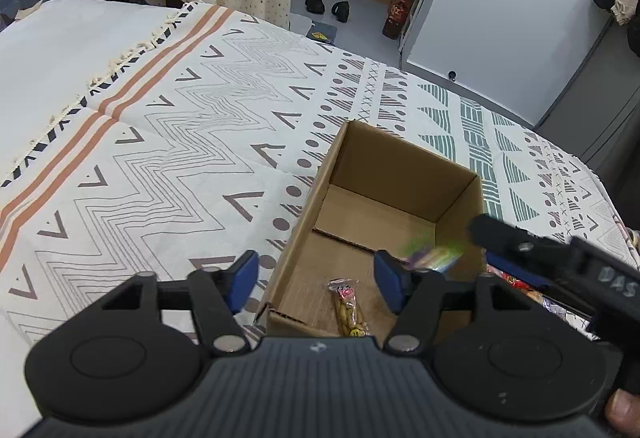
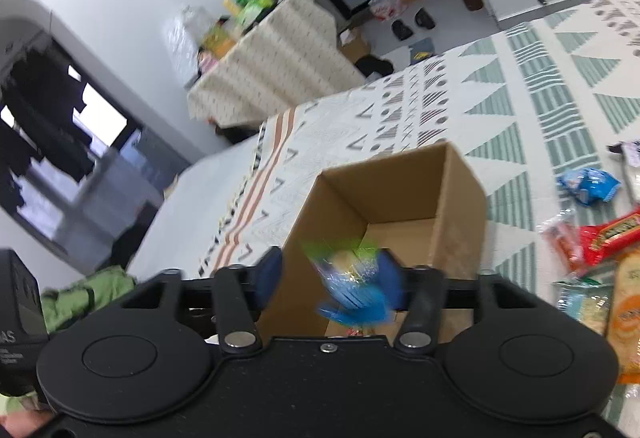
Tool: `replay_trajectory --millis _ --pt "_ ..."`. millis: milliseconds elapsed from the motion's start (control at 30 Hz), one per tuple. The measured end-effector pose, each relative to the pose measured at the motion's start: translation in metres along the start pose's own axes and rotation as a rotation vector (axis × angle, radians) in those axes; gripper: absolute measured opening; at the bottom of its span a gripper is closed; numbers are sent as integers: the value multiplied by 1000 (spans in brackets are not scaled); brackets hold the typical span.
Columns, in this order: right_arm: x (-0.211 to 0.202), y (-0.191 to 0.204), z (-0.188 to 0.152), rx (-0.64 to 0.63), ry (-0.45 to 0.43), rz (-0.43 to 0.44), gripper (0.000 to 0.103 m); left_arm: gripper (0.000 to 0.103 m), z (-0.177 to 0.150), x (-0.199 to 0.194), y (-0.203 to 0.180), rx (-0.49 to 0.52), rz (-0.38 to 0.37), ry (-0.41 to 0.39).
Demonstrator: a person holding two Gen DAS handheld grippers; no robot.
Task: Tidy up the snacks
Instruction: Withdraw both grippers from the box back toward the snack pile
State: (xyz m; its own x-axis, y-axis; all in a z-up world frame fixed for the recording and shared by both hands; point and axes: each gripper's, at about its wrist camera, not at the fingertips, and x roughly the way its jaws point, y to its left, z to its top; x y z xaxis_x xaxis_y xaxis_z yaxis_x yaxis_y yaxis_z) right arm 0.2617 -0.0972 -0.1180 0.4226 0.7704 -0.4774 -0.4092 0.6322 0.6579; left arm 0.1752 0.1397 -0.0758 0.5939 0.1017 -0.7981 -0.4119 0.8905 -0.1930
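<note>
Left wrist view: the left gripper (image 1: pixel 316 280) is spread, empty, over the near edge of the cardboard box (image 1: pixel 404 173) on the patterned surface (image 1: pixel 180 109); a peanut packet (image 1: pixel 350 308) lies inside.

Right wrist view: the right gripper (image 2: pixel 328 280) is spread, a blurred blue-green snack packet (image 2: pixel 352 286) between its fingers above the box; whether they touch is unclear. More snacks (image 2: pixel 600 238) lie to the right.

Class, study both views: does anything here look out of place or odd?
One blurred green-and-blue snack packet is in mid-air over the cardboard box, loose between the open fingers of the right hand-held gripper. A snack packet already lies inside the box. Nothing looks spilled or damaged.
</note>
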Motion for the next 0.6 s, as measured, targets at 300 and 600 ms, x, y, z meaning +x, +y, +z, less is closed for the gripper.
replay_trajectory --millis 300,600 --pt "-39 -18 3 25 -4 -113 60 77 -5 -12 -13 13 -17 -17" --pt "-80 -38 6 41 -16 -201 64 84 -18 -21 -39 32 -51 -20"
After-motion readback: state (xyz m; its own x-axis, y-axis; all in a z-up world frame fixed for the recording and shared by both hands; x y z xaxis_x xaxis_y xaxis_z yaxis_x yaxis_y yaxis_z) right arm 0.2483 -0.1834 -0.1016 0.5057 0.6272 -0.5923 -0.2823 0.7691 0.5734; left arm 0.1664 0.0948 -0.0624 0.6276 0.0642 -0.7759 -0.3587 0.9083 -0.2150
